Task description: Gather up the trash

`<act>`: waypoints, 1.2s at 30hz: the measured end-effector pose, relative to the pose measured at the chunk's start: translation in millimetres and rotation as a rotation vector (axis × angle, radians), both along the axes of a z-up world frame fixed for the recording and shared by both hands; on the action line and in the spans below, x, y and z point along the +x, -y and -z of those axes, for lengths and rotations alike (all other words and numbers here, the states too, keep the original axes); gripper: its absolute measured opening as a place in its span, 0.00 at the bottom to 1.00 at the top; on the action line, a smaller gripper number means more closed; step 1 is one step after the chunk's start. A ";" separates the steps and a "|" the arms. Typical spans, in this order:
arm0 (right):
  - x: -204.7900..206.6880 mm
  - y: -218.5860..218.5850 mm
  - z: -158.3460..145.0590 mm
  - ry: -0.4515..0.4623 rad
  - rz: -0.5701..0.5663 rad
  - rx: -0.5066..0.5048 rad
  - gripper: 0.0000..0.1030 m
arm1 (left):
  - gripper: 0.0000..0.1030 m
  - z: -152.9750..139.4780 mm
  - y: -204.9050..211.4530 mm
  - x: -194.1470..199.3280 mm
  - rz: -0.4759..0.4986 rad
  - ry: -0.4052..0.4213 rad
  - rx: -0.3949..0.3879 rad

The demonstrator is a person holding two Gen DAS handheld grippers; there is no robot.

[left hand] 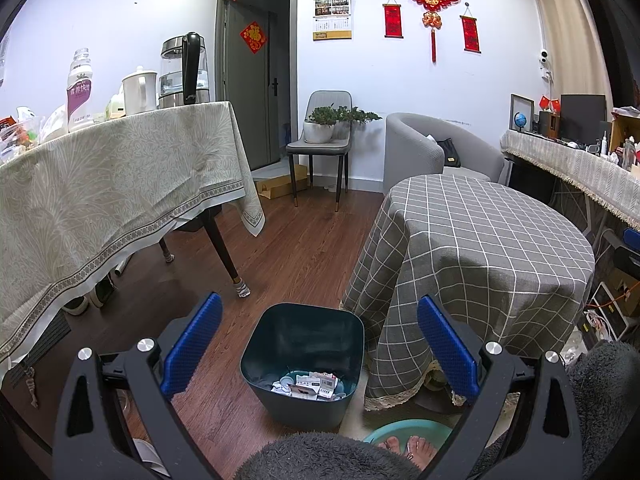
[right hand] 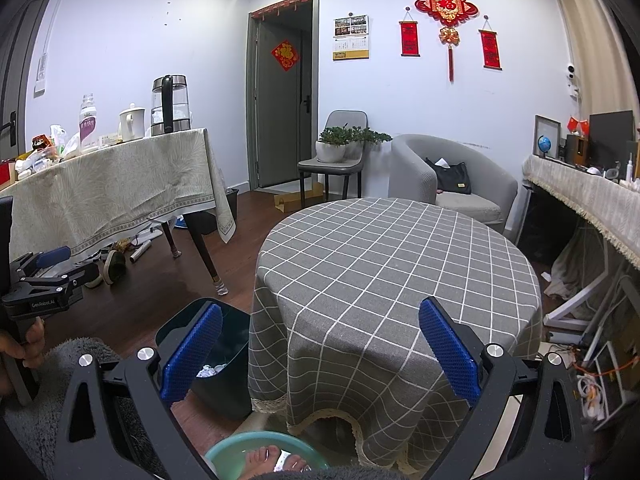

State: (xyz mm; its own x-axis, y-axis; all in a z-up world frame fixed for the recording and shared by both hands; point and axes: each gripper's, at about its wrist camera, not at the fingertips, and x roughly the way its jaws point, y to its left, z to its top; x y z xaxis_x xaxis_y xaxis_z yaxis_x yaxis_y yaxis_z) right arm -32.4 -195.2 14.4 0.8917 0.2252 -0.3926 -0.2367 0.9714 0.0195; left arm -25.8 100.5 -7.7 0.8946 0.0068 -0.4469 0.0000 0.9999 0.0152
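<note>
A dark teal trash bin (left hand: 304, 344) stands on the wood floor beside the round table with a grey checked cloth (left hand: 480, 248). Crumpled paper and wrappers (left hand: 308, 386) lie in its bottom. My left gripper (left hand: 320, 344) is open and empty, held above the bin with the bin between its blue pads. My right gripper (right hand: 320, 348) is open and empty, over the near edge of the round table (right hand: 400, 264). The bin (right hand: 224, 364) shows at lower left in the right wrist view, partly hidden by the left finger. The left gripper (right hand: 48, 276) appears at the far left there.
A long table with a beige cloth (left hand: 100, 200) stands at left, holding a kettle (left hand: 184, 72), a bottle (left hand: 80, 88) and clutter. A chair with potted plants (left hand: 324, 128), a grey armchair (left hand: 432, 148) and a desk (left hand: 580, 160) line the back. A green basin with feet (left hand: 408, 440) is below.
</note>
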 end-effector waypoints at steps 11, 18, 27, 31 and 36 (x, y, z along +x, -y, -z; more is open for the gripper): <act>0.4 0.6 -1.0 0.000 -0.001 -0.001 0.97 | 0.97 0.1 -0.4 0.2 0.000 -0.001 -0.002; 0.5 1.3 -1.5 -0.001 -0.001 -0.002 0.97 | 0.97 0.0 -0.5 0.2 0.000 -0.001 -0.002; 0.8 1.4 -2.3 -0.001 -0.001 -0.003 0.97 | 0.97 0.1 -0.1 0.3 0.000 -0.002 -0.001; 0.9 1.6 -2.5 -0.001 -0.002 -0.003 0.97 | 0.97 0.0 -0.4 0.3 0.000 -0.001 -0.001; 1.1 1.9 -2.9 -0.001 -0.002 -0.003 0.97 | 0.97 -0.3 -1.0 0.6 0.000 -0.002 -0.003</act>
State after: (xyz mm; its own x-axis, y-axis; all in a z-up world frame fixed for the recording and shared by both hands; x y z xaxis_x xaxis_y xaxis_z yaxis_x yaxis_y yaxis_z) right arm -31.3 -197.1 17.3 0.8907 0.2258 -0.3945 -0.2389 0.9709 0.0164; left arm -25.2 101.5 -7.3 0.8939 0.0056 -0.4483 0.0001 0.9999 0.0127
